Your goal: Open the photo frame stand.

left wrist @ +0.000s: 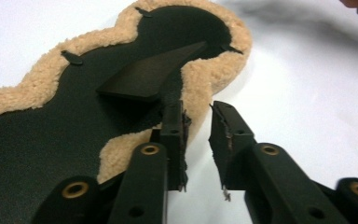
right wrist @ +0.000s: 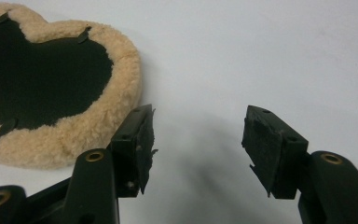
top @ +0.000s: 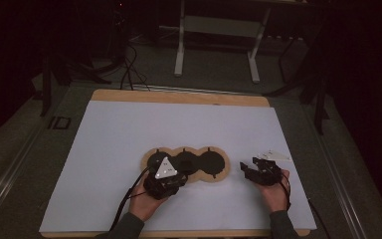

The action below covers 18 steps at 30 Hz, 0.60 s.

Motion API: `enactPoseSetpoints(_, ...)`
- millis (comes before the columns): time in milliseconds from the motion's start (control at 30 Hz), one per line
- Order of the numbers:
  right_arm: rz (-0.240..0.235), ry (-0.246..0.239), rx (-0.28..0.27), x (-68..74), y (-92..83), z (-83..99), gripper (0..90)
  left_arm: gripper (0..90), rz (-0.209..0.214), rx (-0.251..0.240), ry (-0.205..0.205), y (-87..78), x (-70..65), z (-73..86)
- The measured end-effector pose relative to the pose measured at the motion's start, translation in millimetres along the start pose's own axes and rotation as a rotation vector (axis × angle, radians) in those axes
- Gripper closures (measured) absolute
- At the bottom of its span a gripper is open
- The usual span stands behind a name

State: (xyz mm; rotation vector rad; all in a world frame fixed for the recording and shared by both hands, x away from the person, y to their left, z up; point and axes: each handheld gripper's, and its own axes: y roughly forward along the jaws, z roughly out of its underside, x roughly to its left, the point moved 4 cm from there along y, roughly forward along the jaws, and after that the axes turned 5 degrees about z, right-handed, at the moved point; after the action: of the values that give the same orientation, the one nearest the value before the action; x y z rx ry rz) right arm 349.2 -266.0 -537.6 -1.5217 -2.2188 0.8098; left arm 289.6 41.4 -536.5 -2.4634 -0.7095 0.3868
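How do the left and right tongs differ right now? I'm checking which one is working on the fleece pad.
The left tongs stand narrowly open, one jaw over the fleece pad's fluffy rim; the right tongs gape much wider over bare white table. The left tongs sit right at the pad; the right tongs rest beside it, apart. Neither pair grips anything, and both have black, frayed jaw pads.

Open jaws, fleece-rimmed black tray (right wrist: 103, 119) left
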Motion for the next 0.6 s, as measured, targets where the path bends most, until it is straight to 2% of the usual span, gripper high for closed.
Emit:
enactPoseSetpoints(167, -0.001, -0.004, 0.001, 0.8, 0.4, -0.2, 42.2, 66.5, -0.005, -0.026, -0.003, -6.7, -2.5, -3.6)
enactPoseSetpoints(267, -0.002, 0.000, 0.002, 0.5, 0.4, -0.2, 42.0, 61.8, -0.015, -0.035, 0.009, -9.8, -4.3, -5.9)
enactPoseSetpoints(400, 0.001, 0.003, 0.000, -0.1, 0.6, 0.0, 41.9, 57.6, -0.026, -0.050, 0.045, -17.2, -8.2, -13.7)
enactPoseSetpoints(467, 0.001, 0.001, 0.002, 0.4, 0.7, 0.0, 41.9, 52.8, -0.054, -0.054, 0.058, -19.2, -7.2, -17.3)
enactPoseSetpoints(533, -0.001, -0.002, 0.002, 0.8, 0.9, 0.1, 41.8, 43.8, -0.089, -0.050, 0.065, -19.8, -4.5, -21.0)
enactPoseSetpoints(600, -0.002, -0.004, 0.006, 1.1, 1.5, 0.4, 41.7, 39.1, -0.099, -0.049, 0.065, -19.5, -1.3, -24.5)
